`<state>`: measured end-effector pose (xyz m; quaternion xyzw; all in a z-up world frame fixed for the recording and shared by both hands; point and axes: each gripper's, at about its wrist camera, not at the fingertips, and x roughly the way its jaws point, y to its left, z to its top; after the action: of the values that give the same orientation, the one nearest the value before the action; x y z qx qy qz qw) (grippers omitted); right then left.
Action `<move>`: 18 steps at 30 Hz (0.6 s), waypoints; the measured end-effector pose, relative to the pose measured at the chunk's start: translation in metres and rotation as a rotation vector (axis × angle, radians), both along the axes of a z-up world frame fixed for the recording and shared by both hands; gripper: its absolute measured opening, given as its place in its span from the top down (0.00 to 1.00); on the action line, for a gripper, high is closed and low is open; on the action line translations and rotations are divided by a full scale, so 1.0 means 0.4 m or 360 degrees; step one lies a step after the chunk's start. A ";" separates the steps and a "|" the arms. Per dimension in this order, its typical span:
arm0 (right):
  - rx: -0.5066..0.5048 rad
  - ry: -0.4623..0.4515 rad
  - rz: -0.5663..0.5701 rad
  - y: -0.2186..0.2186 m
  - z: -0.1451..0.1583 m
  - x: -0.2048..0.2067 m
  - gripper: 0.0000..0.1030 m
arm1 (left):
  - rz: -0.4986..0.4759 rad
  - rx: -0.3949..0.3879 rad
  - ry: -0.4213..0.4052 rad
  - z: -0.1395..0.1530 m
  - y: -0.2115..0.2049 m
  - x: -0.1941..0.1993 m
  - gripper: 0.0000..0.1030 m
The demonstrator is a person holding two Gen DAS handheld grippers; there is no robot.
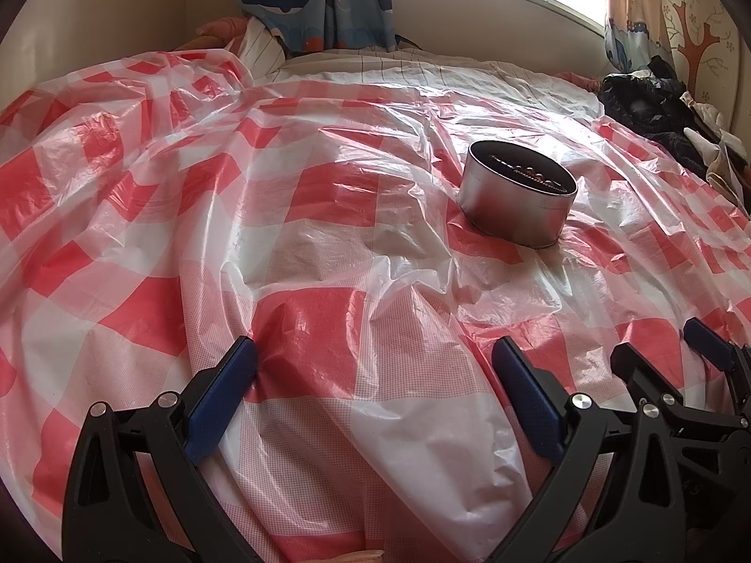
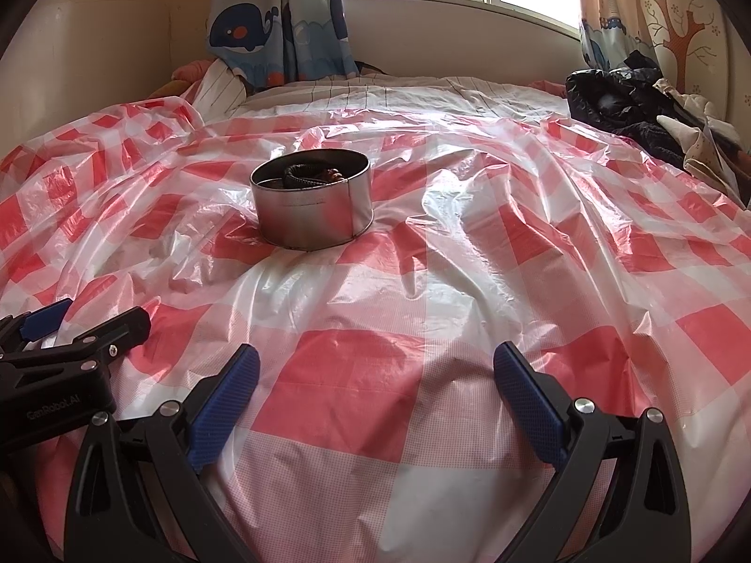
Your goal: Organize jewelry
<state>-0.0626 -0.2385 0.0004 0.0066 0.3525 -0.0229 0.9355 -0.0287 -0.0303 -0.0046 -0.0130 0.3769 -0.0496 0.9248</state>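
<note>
A round silver tin stands on the red-and-white checked plastic sheet that covers the bed. It sits ahead and to the right in the left wrist view, ahead and to the left as the tin in the right wrist view. Inside lie a dark bracelet and some brown beads; a beaded string shows over the rim. My left gripper is open and empty, low over the sheet. My right gripper is open too, with nothing between its blue pads, and sits beside the left one.
A heap of dark clothes lies at the bed's far right. Whale-print curtains hang at the window behind the bed, and a striped pillow sits at the far left. The sheet is wrinkled all over.
</note>
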 end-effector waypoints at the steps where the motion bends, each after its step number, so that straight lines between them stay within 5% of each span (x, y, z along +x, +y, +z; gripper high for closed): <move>1: 0.0000 0.0001 0.0000 -0.002 -0.001 0.000 0.07 | 0.0000 -0.0001 -0.0001 0.000 0.000 0.000 0.07; 18: -0.0003 0.0003 0.0000 -0.003 -0.002 0.001 0.07 | -0.0001 0.0000 0.0000 0.000 -0.001 0.000 0.07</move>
<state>-0.0622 -0.2397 -0.0005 0.0056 0.3535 -0.0233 0.9351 -0.0286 -0.0307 -0.0044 -0.0128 0.3770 -0.0497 0.9248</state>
